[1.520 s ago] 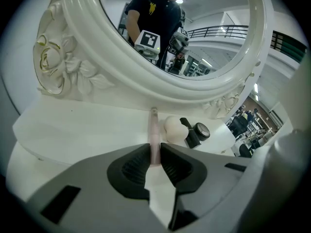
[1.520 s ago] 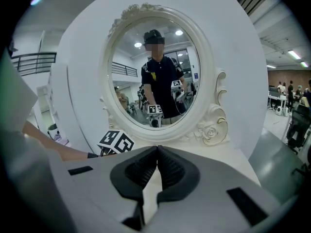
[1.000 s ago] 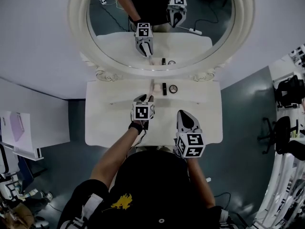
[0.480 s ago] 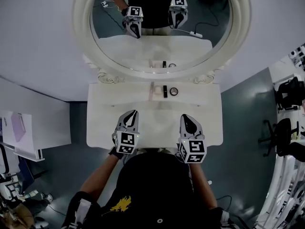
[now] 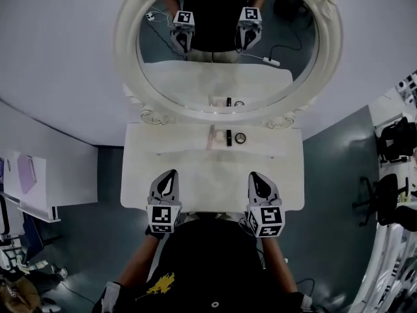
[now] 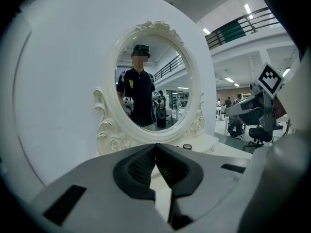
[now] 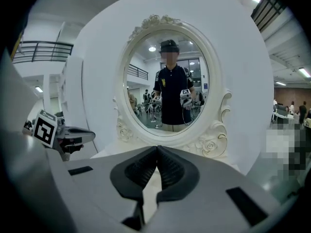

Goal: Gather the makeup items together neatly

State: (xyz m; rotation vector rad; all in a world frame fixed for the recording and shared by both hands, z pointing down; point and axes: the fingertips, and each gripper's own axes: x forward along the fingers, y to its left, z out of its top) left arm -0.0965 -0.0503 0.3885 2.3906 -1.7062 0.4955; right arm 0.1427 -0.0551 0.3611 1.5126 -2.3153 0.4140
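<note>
Three makeup items lie in a row at the back of the white dressing table (image 5: pixel 150 175), under the mirror: a pale pink item (image 5: pixel 212 136), a black tube (image 5: pixel 228 137) and a round compact (image 5: pixel 240 137). The compact (image 6: pixel 187 146) also shows just past the left jaws. My left gripper (image 5: pixel 171 174) (image 6: pixel 155 145) hangs over the table's front edge, well short of the items. Its jaws have just been closing and are now shut on nothing. My right gripper (image 5: pixel 255 177) (image 7: pixel 156 147) is level with it on the right, also shut and empty.
A large oval mirror (image 5: pixel 228 38) in an ornate white frame stands behind the items and reflects both grippers and the person. A white wall lies behind it. Office chairs (image 5: pixel 394 129) stand at the far right, and a white cabinet (image 5: pixel 39 181) at the left.
My left gripper has pulled back from the pink item to the table's front edge, with its jaws closing empty. The pink item stays beside the black tube. The right gripper has barely moved.
</note>
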